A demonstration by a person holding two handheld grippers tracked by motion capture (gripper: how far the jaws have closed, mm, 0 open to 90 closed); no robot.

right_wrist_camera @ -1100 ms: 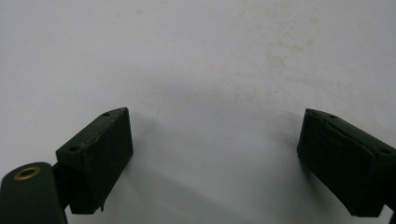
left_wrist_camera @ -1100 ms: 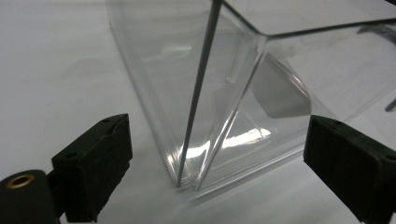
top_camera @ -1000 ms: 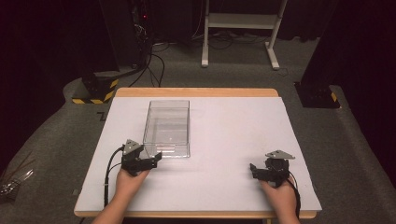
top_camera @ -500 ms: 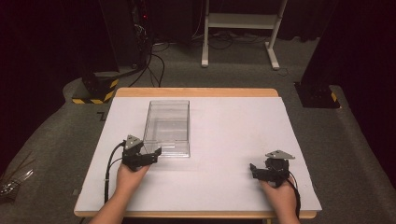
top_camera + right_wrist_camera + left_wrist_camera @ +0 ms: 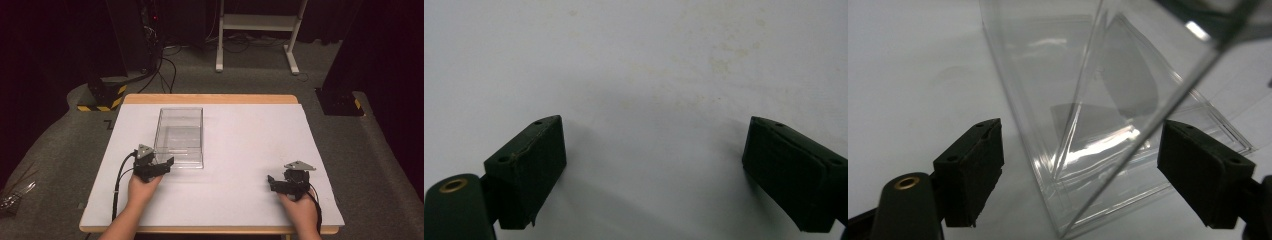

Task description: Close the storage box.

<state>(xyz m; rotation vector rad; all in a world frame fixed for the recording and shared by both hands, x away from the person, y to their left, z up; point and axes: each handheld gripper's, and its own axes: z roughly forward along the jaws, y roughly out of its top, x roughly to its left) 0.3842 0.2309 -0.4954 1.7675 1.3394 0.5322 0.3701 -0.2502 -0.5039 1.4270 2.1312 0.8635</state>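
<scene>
A clear plastic box point(image 5: 180, 135) stands open-topped on the white table point(image 5: 250, 145), left of the middle. My left gripper point(image 5: 166, 163) is at the box's near left corner. In the left gripper view the corner of the clear box point(image 5: 1088, 100) stands between the two black pads point(image 5: 973, 170) of my left gripper point(image 5: 1080, 165). The jaws are closing, and a gap still shows beside the left pad. My right gripper point(image 5: 272, 182) rests low over the table near its front right, with its jaws wide apart. In the right gripper view my right gripper point(image 5: 651, 165) has only bare table point(image 5: 634, 60) between its pads.
The table's wooden edge point(image 5: 210, 98) runs along the far side. Beyond it are a dark floor, cables point(image 5: 165, 65), a white stand point(image 5: 255, 30) and yellow-black striped bases point(image 5: 102, 97). A cable point(image 5: 119, 185) trails from the left gripper along the person's forearm.
The left gripper has edged toward the box's near left corner and its jaws have narrowed around it. The right gripper has stayed where it was.
</scene>
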